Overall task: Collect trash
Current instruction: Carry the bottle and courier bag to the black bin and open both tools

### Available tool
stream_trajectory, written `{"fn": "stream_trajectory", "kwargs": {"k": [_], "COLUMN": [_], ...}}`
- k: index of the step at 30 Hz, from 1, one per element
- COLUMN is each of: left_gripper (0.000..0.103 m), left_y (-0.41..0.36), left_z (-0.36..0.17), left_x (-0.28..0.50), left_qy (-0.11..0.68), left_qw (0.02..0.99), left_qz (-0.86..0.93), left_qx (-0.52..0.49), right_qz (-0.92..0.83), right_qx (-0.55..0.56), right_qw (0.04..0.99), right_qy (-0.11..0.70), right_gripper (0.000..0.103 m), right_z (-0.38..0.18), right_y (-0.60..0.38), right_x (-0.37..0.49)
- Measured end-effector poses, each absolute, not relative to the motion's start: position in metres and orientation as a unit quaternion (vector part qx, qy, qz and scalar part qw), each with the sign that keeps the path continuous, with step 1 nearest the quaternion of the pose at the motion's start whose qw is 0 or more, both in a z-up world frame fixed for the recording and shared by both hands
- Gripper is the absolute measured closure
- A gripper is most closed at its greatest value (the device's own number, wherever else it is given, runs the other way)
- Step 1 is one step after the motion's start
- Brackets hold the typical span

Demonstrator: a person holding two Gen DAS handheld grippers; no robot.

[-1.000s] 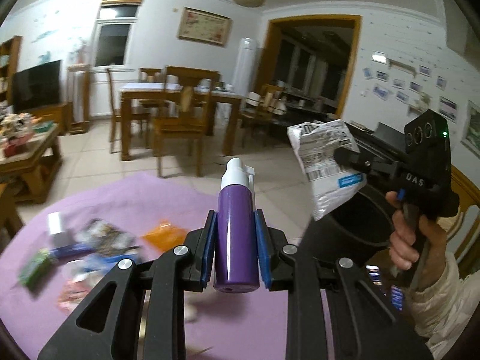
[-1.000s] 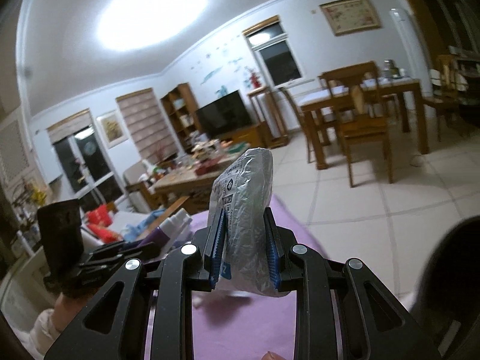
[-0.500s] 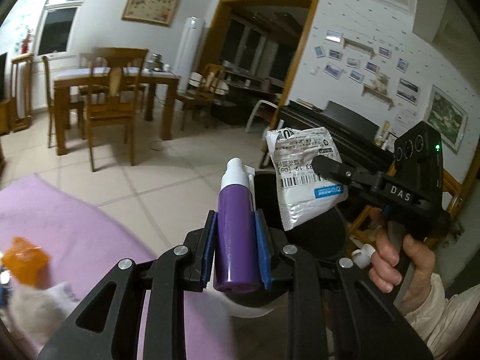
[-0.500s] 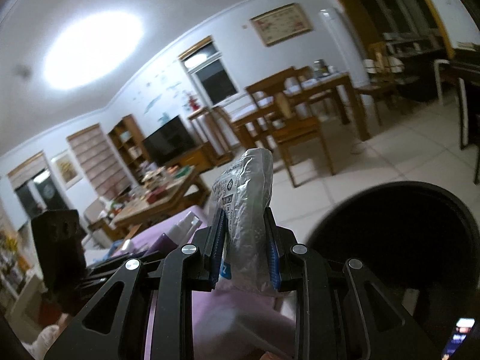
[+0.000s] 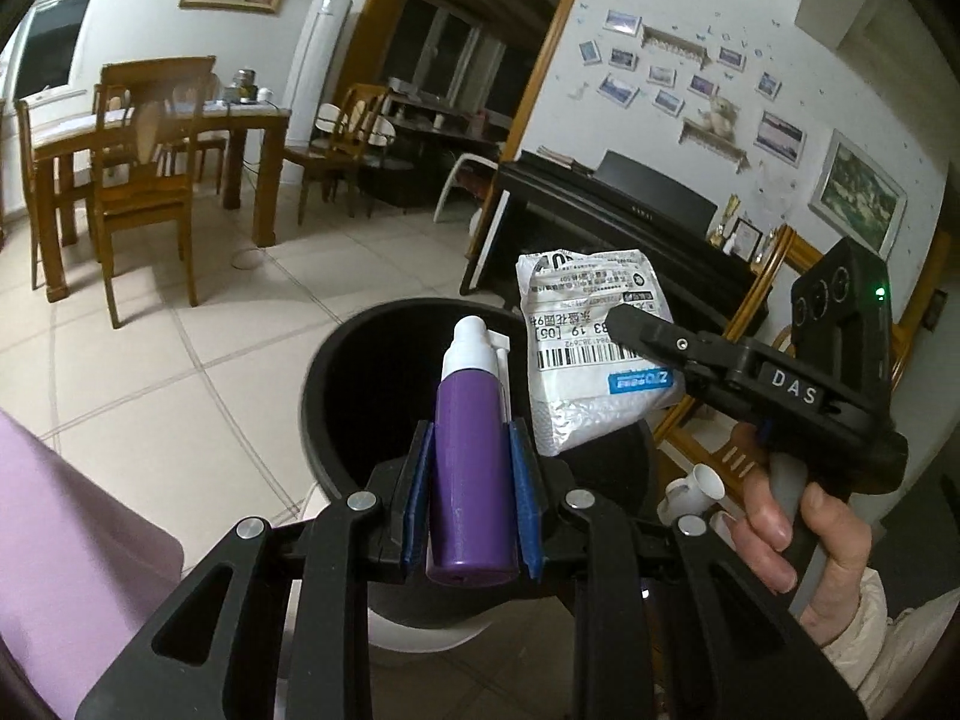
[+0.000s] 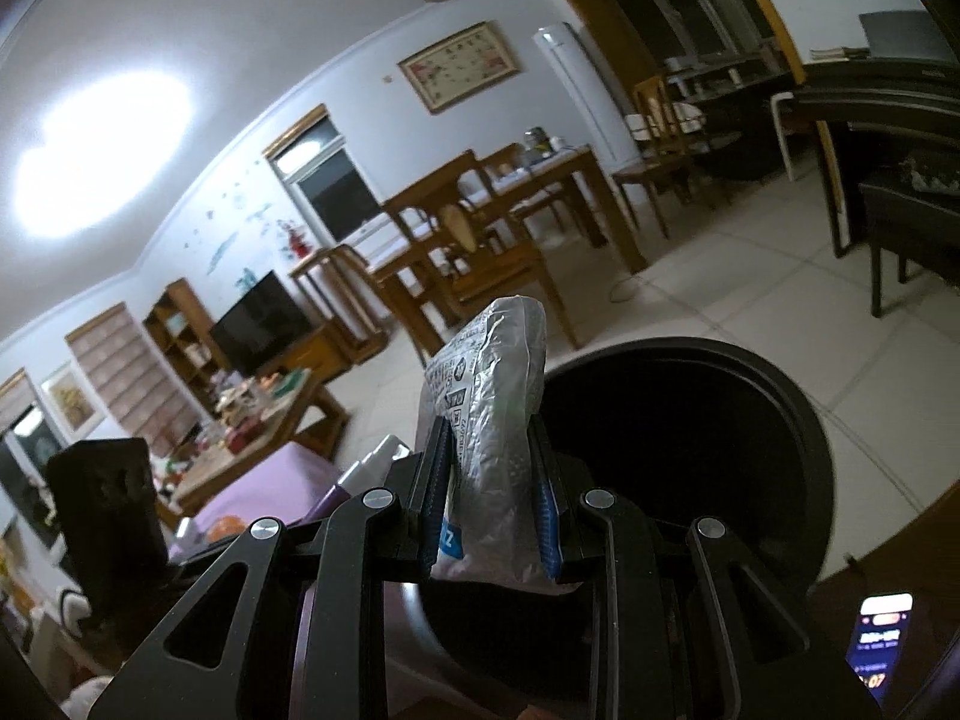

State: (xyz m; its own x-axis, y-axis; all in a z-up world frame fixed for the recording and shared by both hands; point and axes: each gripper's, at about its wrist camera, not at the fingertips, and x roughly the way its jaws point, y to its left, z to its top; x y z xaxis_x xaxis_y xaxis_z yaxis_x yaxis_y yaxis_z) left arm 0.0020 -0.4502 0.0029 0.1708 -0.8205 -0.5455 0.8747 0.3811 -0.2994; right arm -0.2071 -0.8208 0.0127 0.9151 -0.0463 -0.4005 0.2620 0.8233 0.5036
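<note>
My left tool (image 5: 471,492) is clenched on a purple bottle (image 5: 471,480): a smooth, hard plastic cylinder with a white spray cap, standing upright between the blue ribbed pads. My right tool (image 6: 492,498) is clenched on a silver pouch (image 6: 489,420), a crinkled foil-backed packet, soft and slightly puffed, with printed text on its face.

Both items hang over the bin (image 5: 336,396), a round black container with a smooth, thick rim and a dark interior, standing on pale glossy floor tiles (image 5: 180,372).

Left wrist view only: the pouch's (image 5: 591,354) flat white side with barcode label and blue tag, the right tool (image 5: 636,330) seen side-on with the hand (image 5: 798,534) round its grey handle, and a black piano (image 5: 630,222) against the wall. The edge of a lilac cloth (image 5: 72,516) shows at lower left.

Right wrist view only: the pouch edge-on, the bin's (image 6: 780,396) full circular mouth, a lit phone screen (image 6: 879,636) at lower right, and a cluttered low wooden desk (image 6: 252,426) further back. The purple bottle there is nearly hidden behind the tool frame.
</note>
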Motion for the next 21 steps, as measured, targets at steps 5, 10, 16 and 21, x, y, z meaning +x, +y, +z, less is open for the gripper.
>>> {"fn": "stream_trajectory", "kwargs": {"k": [5,10,16,21], "left_gripper": [0.078,0.078,0.078,0.078], "left_y": [-0.465,-0.477,-0.487,-0.493], "left_z": [-0.004,-0.01,-0.015,-0.016], "left_x": [0.0,-0.003,-0.005,-0.005], "left_qy": [0.334,0.341,0.347,0.351], "left_qw": [0.761,0.76,0.758,0.757], "left_qz": [-0.554,-0.55,-0.548,-0.547], "left_qx": [0.051,0.061,0.069,0.074], "right_qz": [-0.103,-0.109,-0.112,-0.114], "right_qx": [0.286,0.293,0.299,0.303], "right_qw": [0.933,0.929,0.926,0.924], "right_qy": [0.193,0.198,0.202,0.205], "right_gripper": [0.078,0.078,0.078,0.078], "right_z": [-0.004,-0.02,-0.03,-0.033], "right_y": [-0.834,-0.84,-0.841,-0.839], "right_x": [-0.203,-0.205,-0.204,-0.204]}}
